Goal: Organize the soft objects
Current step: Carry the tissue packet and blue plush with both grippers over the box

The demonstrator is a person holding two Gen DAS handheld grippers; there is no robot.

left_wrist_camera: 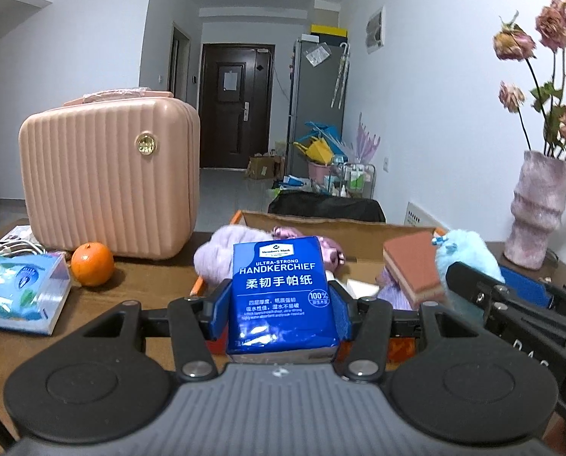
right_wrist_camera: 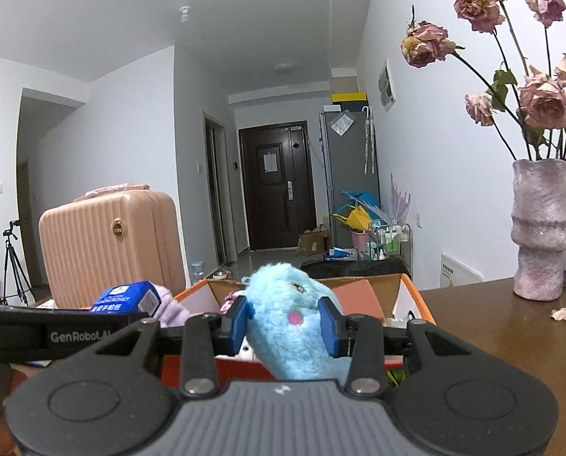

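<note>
Gripping handkerchief pack point(left_wrist_camera: 283, 296) upright in left fingers point(left_wrist_camera: 338, 313), blue plush point(right_wrist_camera: 290, 319) in right fingers point(right_wrist_camera: 326, 326); cardboard box point(left_wrist_camera: 359, 224) sitting just beyond both, frame center.

Pink suitcase point(left_wrist_camera: 108, 186), orange point(left_wrist_camera: 92, 264), vase of dried roses point(right_wrist_camera: 542, 228) on table point(right_wrist_camera: 511, 326)

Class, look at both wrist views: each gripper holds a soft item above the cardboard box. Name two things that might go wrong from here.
1. The left gripper pinches only the lower part of the blue handkerchief pack; its glossy wrapper may slip or tip.
2. The right gripper squeezes the blue plush toy close beside the left one over the cardboard box; the grippers may bump.
</note>
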